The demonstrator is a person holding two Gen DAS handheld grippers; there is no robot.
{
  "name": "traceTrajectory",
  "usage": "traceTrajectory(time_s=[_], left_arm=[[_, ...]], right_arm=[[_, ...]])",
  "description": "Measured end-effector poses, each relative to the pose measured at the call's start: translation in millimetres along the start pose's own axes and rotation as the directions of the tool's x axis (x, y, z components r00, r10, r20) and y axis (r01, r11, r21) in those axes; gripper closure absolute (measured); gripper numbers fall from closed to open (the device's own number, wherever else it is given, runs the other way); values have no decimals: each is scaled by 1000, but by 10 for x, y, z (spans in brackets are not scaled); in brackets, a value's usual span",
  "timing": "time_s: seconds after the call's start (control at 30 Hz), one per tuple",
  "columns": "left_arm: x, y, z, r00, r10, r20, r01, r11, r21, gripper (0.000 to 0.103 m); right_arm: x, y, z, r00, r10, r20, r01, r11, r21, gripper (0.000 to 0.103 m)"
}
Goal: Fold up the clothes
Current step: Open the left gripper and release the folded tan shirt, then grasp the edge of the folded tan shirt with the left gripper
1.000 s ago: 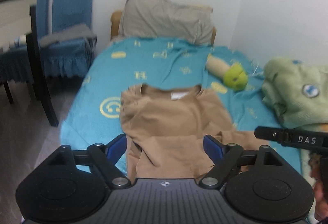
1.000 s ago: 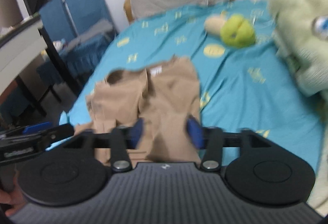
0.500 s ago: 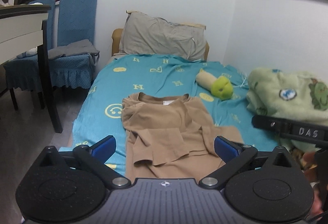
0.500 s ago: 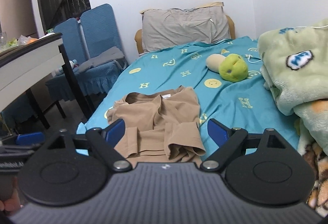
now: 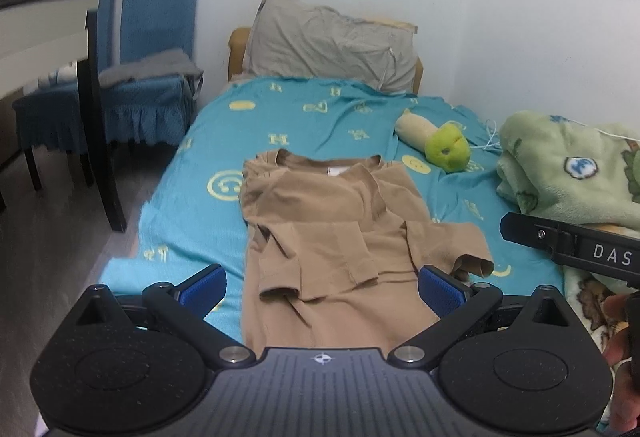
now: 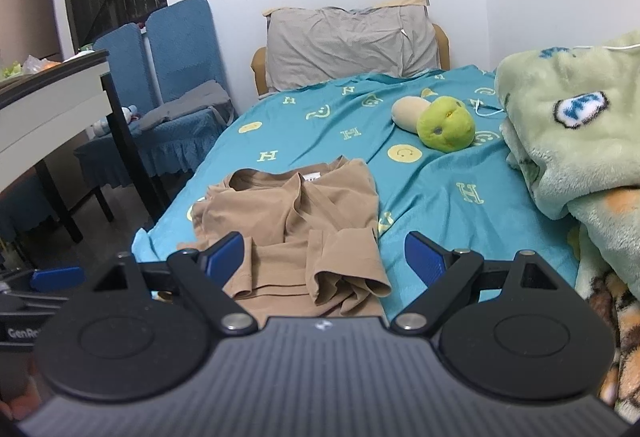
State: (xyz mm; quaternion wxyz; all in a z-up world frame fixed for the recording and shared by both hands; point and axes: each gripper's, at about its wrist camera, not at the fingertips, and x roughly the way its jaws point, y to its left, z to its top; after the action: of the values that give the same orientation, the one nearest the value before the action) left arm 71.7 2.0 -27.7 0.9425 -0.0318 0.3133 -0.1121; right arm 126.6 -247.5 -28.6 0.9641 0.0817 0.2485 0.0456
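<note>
A tan T-shirt point(image 5: 332, 237) lies on the teal bed sheet point(image 5: 304, 117), collar toward the pillow, both sleeves folded in over the body. It also shows in the right wrist view point(image 6: 296, 229). My left gripper point(image 5: 322, 287) is open and empty, held above the shirt's lower half. My right gripper point(image 6: 324, 261) is open and empty, above the shirt's near hem. The right gripper's body shows at the right edge of the left wrist view point(image 5: 576, 245).
A grey pillow point(image 5: 332, 41) stands at the headboard. A green and cream plush toy point(image 5: 436, 141) lies right of the shirt. A green fleece blanket point(image 5: 568, 169) is piled on the bed's right side. Blue chairs point(image 5: 152, 69) and a table point(image 5: 48, 21) stand left of the bed.
Both grippers have opened wide and pulled back from the shirt. One second ago the right gripper was narrow over the cloth; now the shirt lies free with its sleeves folded in.
</note>
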Motion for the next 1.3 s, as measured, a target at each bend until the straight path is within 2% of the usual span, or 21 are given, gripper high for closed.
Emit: traceTrajectory(time_s=[0.13, 0.27, 0.33, 0.43, 0.47, 0.63, 0.7, 0.93, 1.0, 1.13, 1.3], left_arm=[[95, 101, -30, 995, -61, -85, 52, 993, -108, 0], [220, 226, -89, 978, -125, -170, 83, 969, -234, 0], [277, 261, -126, 970, -136, -204, 78, 960, -269, 0], [339, 313, -165, 963, -96, -251, 18, 955, -296, 2], [363, 334, -191, 958, -112, -263, 22, 947, -322, 2], [484, 439, -328, 927, -210, -311, 48, 889, -456, 3], [533, 482, -383, 912, -250, -326, 54, 860, -507, 7], [702, 630, -575, 849, -392, -355, 58, 737, -674, 10], [755, 622, -620, 852, -386, -354, 48, 732, -680, 11], [735, 630, -622, 891, -339, -301, 43, 725, -688, 17], [752, 772, -670, 917, -321, -237, 37, 660, -751, 24]], right_arm=[[30, -21, -29, 999, -12, -32, 13, 1000, 20, 14], [95, -80, -64, 996, -8, -85, 14, 997, 70, 14], [129, -112, -82, 994, -6, -110, 16, 995, 94, 14], [168, -149, -110, 991, -12, -135, 27, 993, 111, 14], [181, -162, -118, 990, -14, -143, 30, 993, 115, 14], [260, -215, -161, 981, -9, -195, 39, 988, 148, 14], [286, -238, -179, 977, -10, -214, 45, 986, 162, 14], [359, -344, -222, 966, -4, -260, 62, 975, 215, 14], [379, -366, -233, 963, 2, -271, 63, 972, 228, 14], [397, -349, -244, 959, 2, -284, 61, 975, 215, 14], [407, -310, -260, 957, 8, -291, 52, 979, 198, 14]])
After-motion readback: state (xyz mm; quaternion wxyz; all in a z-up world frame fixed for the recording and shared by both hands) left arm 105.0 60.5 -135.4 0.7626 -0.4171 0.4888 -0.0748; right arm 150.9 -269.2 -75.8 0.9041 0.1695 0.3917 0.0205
